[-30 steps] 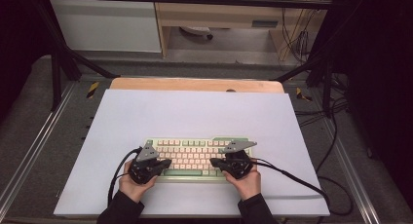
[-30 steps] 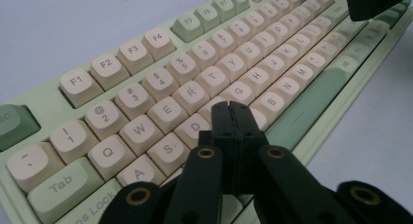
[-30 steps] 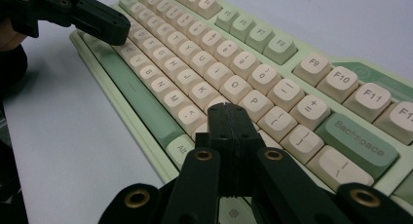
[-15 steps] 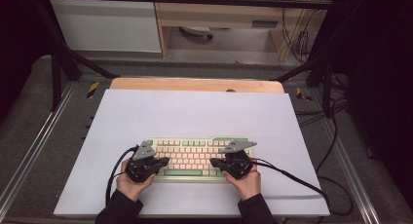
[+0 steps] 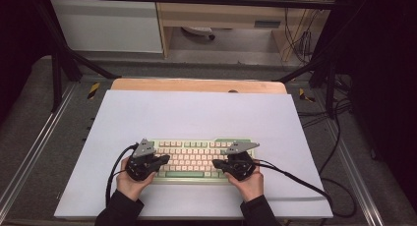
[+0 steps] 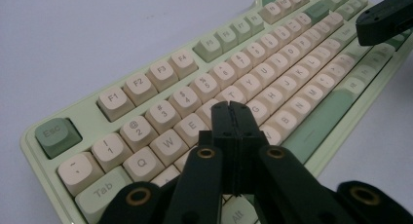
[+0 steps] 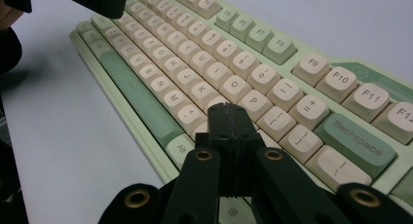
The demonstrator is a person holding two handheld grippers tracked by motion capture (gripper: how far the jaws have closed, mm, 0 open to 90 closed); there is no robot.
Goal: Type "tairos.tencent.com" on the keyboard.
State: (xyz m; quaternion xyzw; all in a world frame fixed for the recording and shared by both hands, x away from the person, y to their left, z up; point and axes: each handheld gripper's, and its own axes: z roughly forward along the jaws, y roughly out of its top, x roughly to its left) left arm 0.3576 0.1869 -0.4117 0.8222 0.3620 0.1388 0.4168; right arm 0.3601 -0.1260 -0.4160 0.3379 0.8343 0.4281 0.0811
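The white table mat (image 5: 196,113) carries a green-and-cream keyboard (image 5: 196,155), which lies near the mat's front edge, roughly centred between its left and right edges. Its long axis runs parallel to that front edge; the function row faces the far edge and the space bar faces the person. The left gripper (image 6: 233,109) hovers over the left letter keys around E and R, jaws closed flat together on nothing. The right gripper (image 7: 226,112) is poised above the keys below P, jaws likewise closed and empty. Judged step: typing with the closed tips, both poised between presses. The next move calls for a short, straight dip onto one keycap, tip centred so neighbouring keys stay untouched.
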